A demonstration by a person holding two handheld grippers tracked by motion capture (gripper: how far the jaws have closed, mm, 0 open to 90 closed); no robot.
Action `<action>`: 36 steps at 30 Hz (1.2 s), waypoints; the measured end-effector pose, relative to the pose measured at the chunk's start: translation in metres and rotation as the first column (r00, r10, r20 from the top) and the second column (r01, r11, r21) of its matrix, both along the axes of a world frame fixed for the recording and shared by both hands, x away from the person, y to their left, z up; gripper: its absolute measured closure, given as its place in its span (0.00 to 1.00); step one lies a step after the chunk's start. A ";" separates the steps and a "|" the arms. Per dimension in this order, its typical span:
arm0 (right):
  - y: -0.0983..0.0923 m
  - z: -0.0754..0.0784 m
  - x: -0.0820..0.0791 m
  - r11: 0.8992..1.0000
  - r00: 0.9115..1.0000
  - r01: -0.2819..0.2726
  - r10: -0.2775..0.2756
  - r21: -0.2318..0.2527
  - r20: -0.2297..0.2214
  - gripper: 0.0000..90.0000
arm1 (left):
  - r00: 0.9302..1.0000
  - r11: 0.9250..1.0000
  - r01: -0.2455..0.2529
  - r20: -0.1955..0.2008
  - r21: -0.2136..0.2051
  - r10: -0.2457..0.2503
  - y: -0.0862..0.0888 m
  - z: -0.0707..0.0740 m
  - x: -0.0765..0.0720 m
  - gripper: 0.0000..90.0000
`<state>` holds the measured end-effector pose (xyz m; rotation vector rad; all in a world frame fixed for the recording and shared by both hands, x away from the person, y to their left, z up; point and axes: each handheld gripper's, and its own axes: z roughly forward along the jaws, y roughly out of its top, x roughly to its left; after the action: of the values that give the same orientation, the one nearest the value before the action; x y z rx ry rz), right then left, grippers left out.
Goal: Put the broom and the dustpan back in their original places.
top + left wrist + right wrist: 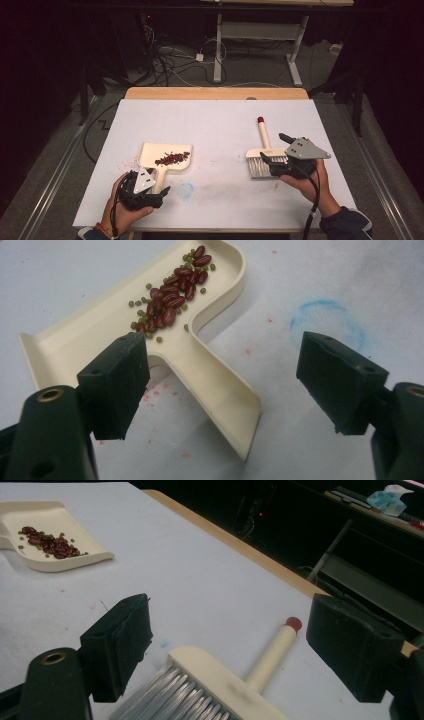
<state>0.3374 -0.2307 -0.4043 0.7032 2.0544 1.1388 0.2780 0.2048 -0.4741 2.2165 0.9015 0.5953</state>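
Observation:
A cream dustpan (165, 159) lies on the white table sheet (215, 125) at the left, holding a pile of red beans and small green ones (172, 158). Its handle points toward my left gripper (159, 191), which is open with the handle (220, 390) lying between the jaws, untouched. The beans (172, 295) sit in the pan's middle. On the right lies a cream brush (263, 152) with grey bristles and a red-tipped handle (293, 624). My right gripper (277, 150) is open over the brush head (210, 690), jaws on either side of it.
A faint blue ring (185, 190) marks the sheet near the front, with red specks around the dustpan. The wooden table edge (215, 93) runs along the far side. Beyond it are desk legs and cables on the floor. The dustpan (50, 535) also appears far off in the right gripper view.

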 end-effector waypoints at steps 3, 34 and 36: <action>-0.003 -0.003 -0.004 1.000 1.000 -0.001 0.001 -0.003 0.002 0.20 | 1.000 1.000 0.001 0.000 0.001 -0.001 0.000 0.000 0.000 0.24; -0.045 -0.056 -0.040 0.998 0.996 0.051 -0.053 -0.022 -0.077 0.21 | 1.000 1.000 0.017 0.011 0.013 -0.017 -0.003 -0.002 0.007 0.24; -0.047 -0.059 -0.042 0.998 0.995 0.053 -0.056 -0.030 -0.086 0.21 | 1.000 1.000 0.020 0.012 0.014 -0.021 -0.002 -0.002 0.007 0.24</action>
<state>0.2958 -0.2779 -0.4633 0.8027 2.1054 1.0641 0.2848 0.2025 -0.4757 2.2293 0.8701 0.6060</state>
